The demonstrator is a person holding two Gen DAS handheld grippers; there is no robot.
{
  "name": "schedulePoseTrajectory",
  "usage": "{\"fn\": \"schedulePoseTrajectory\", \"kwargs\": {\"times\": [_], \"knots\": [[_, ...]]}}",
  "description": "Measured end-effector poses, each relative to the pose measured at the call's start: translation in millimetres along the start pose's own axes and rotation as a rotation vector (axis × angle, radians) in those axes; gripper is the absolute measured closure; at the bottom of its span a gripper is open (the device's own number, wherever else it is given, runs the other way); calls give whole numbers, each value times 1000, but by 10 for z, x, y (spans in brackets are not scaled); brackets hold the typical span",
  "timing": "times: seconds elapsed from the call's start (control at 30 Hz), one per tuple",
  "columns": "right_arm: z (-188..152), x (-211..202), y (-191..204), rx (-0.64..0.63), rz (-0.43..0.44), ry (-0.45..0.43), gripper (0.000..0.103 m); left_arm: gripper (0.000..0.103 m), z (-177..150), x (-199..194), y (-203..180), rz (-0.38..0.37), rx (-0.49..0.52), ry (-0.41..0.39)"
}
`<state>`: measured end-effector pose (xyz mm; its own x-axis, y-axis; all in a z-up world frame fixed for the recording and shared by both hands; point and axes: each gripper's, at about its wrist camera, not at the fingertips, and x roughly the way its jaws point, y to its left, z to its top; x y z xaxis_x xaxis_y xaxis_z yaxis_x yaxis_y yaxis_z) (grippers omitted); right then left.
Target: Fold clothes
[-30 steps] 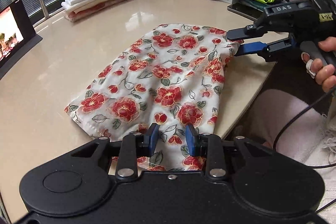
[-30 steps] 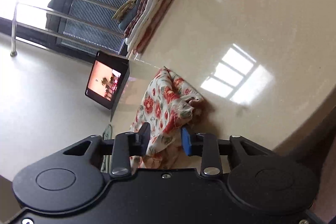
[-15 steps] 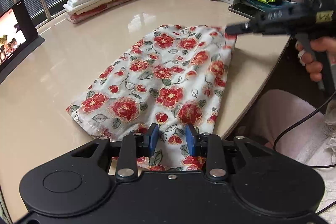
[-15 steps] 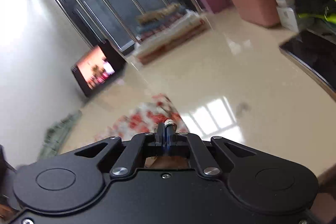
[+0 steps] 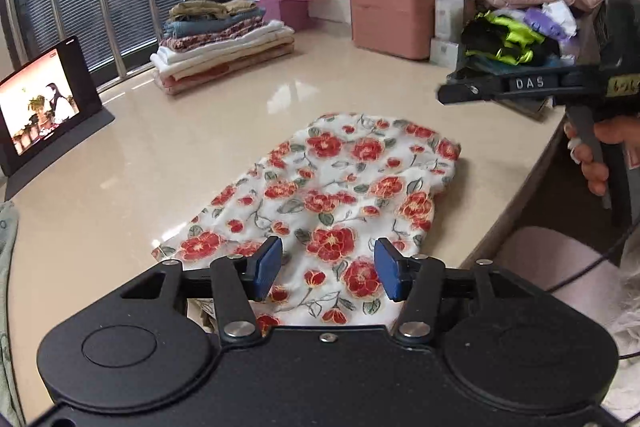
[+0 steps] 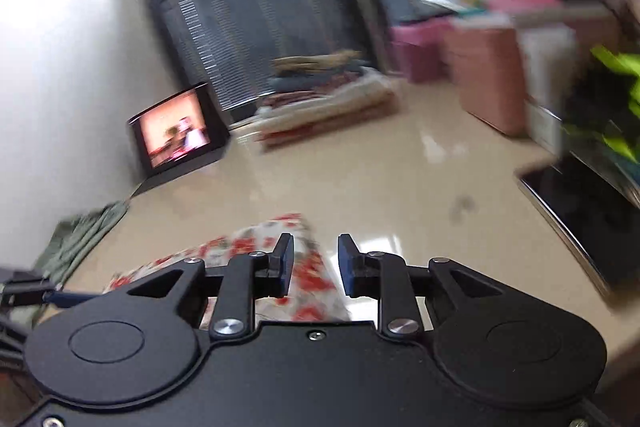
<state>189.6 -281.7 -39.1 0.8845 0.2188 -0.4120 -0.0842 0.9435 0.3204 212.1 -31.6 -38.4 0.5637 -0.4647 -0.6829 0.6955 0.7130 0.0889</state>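
Both tongs opening over floral cloth [image 5: 340,187].

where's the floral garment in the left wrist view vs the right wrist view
Left wrist: the floral garment lies centre frame on the table, running from the gripper up toward the far right.
Right wrist: floral garment, blurred, low and left of centre, just beyond the pads.
Shared landmark: the lit tablet, left in both.
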Motion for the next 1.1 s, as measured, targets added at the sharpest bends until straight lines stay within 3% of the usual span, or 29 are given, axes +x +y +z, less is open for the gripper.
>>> {"fn": "schedulePoseTrajectory", "kwargs": {"times": [0.07,0.13,0.2,0.3,0.53,0.63,0.77,0.9,1.0,1.1], "knots": [[-16,132,118,-89,71,52,80,72,-39,117,-35,-6,-6,62],[-51,278,243,-188,119,116,81,73,-83,176,-31,-12,-19,93],[-127,382,343,-302,83,168,82,73,-107,165,11,-15,-36,89],[-233,459,354,-431,-17,173,82,73,-127,145,94,-18,-39,100],[-303,348,149,-352,-24,166,82,71,-126,110,276,-35,-65,120],[-344,200,200,-342,-29,100,81,71,-92,57,325,-31,-88,98],[-334,-66,364,-337,74,8,77,68,-29,-79,344,-60,-175,21],[-494,-16,706,-466,175,93,79,68,-75,11,179,-20,-155,61],[-654,70,831,-590,139,131,82,69,-165,81,116,10,-136,97],[-632,102,681,-599,89,134,81,69,-218,51,157,23,-145,78]]}}
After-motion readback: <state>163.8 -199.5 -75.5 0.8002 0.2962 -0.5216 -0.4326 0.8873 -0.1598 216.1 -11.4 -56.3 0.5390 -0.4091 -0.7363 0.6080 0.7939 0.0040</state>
